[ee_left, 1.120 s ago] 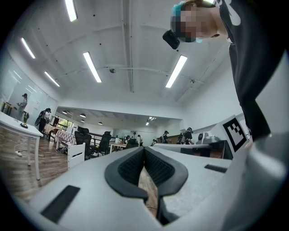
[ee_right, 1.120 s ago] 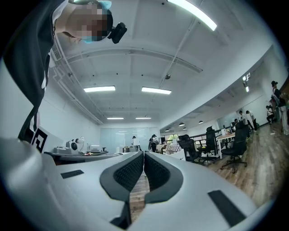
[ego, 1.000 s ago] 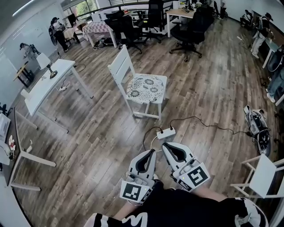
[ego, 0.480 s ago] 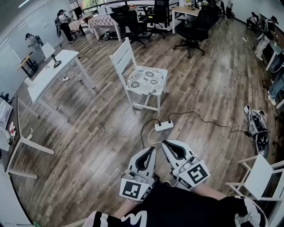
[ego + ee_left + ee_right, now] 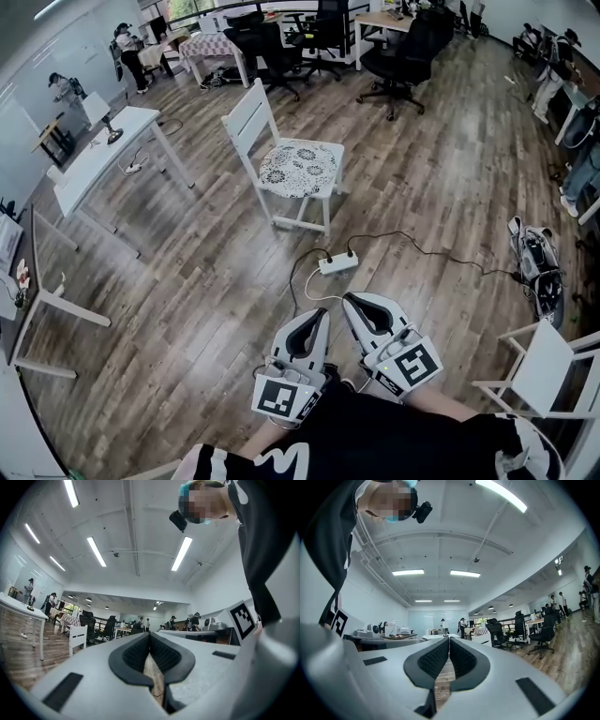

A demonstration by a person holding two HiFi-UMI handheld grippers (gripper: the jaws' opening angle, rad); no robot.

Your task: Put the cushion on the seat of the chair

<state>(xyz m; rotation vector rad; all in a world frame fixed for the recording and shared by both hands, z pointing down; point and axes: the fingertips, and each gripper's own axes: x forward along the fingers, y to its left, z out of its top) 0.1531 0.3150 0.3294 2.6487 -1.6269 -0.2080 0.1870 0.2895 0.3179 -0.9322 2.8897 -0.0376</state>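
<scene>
Floral cushion (image 5: 298,169) lies on the chair (image 5: 249,120) seat, likely soft, light, best pinched at an edge. Left claw (image 5: 319,321) and right claw (image 5: 354,307) are closed and empty, well apart from it.

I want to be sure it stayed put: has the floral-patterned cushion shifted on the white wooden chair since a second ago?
No. The floral-patterned cushion still covers the seat of the white wooden chair, lying the same way against its backrest.
</scene>
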